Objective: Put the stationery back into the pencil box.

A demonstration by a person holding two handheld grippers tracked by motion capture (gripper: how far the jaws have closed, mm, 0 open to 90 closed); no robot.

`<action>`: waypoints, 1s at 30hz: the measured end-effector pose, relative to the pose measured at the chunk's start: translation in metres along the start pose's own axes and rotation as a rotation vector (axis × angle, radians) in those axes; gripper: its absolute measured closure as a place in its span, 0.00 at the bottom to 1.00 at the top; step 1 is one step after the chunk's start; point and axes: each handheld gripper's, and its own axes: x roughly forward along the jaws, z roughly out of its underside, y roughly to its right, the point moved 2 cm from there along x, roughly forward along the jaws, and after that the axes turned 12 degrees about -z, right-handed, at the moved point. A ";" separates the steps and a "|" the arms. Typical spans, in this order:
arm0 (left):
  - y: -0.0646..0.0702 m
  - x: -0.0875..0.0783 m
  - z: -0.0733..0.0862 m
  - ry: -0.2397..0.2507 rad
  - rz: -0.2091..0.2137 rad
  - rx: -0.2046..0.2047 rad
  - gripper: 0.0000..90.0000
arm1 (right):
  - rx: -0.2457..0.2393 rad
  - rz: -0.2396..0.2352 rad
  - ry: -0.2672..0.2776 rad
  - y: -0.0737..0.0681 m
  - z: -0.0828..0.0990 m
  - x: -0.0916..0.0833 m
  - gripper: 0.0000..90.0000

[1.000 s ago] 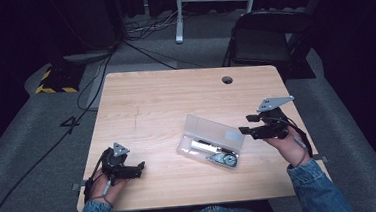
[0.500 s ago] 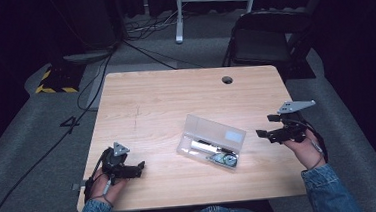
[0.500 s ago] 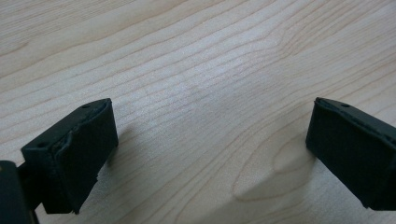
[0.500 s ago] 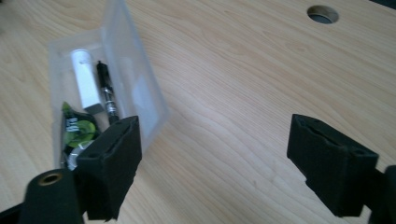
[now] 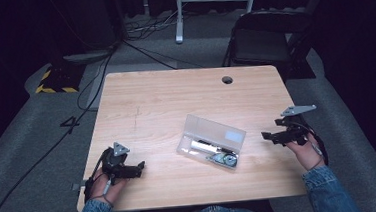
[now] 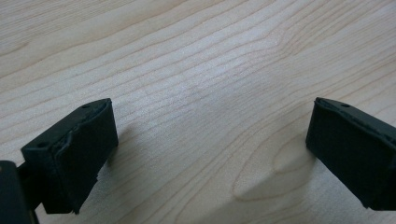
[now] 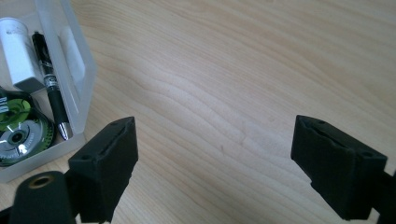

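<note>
clear plastic box (image 5: 211,141) holding a pen (image 7: 50,84) sits mid-table. right gripper (image 5: 270,136), jaws just spread, empty, nearby; left gripper (image 5: 139,169) open, apart. seemingly between steps; next, reach back.

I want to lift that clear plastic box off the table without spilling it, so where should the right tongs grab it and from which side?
Probably the box's near short end wall, approached from its right, where the open right tongs already point. That wall is thin and upright, so one jaw could go inside, one outside. Keep it level: the pen and tape roll lie loose inside.
</note>
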 end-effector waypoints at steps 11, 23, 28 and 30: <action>0.000 0.001 0.000 0.002 0.004 -0.004 0.03 | 0.044 0.046 -0.058 0.014 0.021 0.017 0.17; 0.000 0.001 0.000 0.001 0.004 -0.003 0.03 | 0.045 0.108 -0.153 0.020 0.031 0.037 0.15; 0.000 0.001 0.000 0.002 0.004 -0.005 0.03 | 0.070 0.085 -0.135 0.021 0.034 0.038 0.09; 0.000 0.001 0.000 0.002 0.004 -0.005 0.03 | 0.049 0.085 -0.091 0.022 0.038 0.041 0.02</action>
